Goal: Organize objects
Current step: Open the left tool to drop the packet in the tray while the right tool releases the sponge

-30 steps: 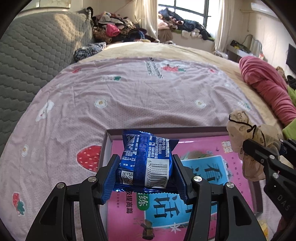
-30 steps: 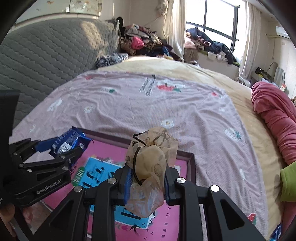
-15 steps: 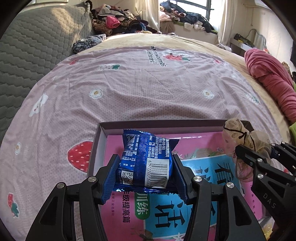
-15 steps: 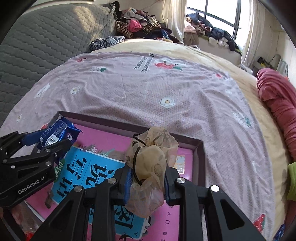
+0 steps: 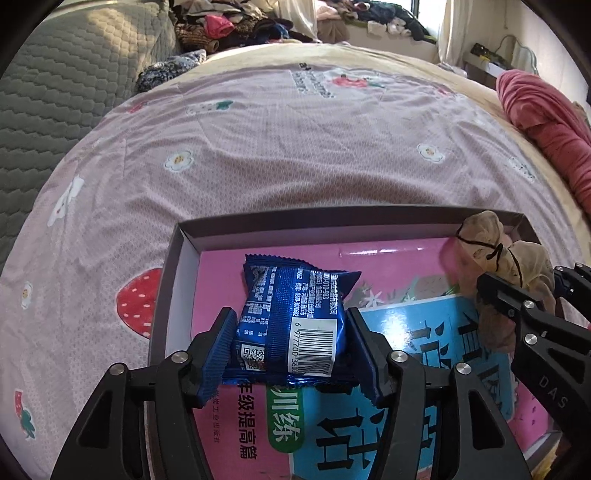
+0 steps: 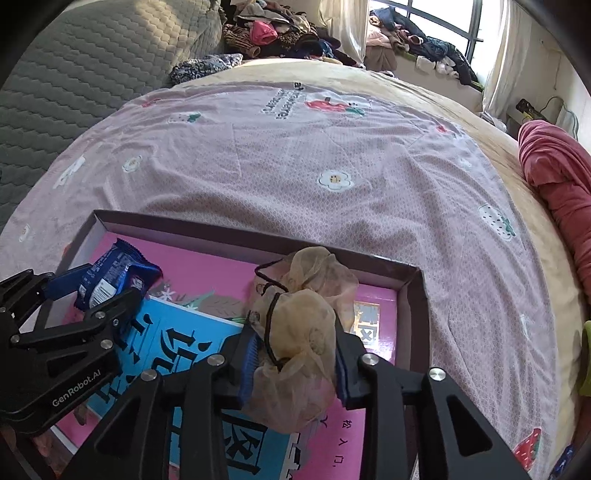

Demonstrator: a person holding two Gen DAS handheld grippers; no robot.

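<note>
My left gripper is shut on a blue snack packet and holds it over the left part of a shallow dark box. A pink and blue book lies in the box. My right gripper is shut on a crumpled beige bag tied with black string, over the box's right part. The bag also shows at the right in the left wrist view. The packet shows at the left in the right wrist view.
The box lies on a pink bedspread with strawberry and flower prints. A grey quilted headboard stands at the left. A red blanket lies at the right. Piled clothes sit at the far end.
Both grippers have moved forward and down over the box with their loads. The box and book now look nearer and larger in both views.
</note>
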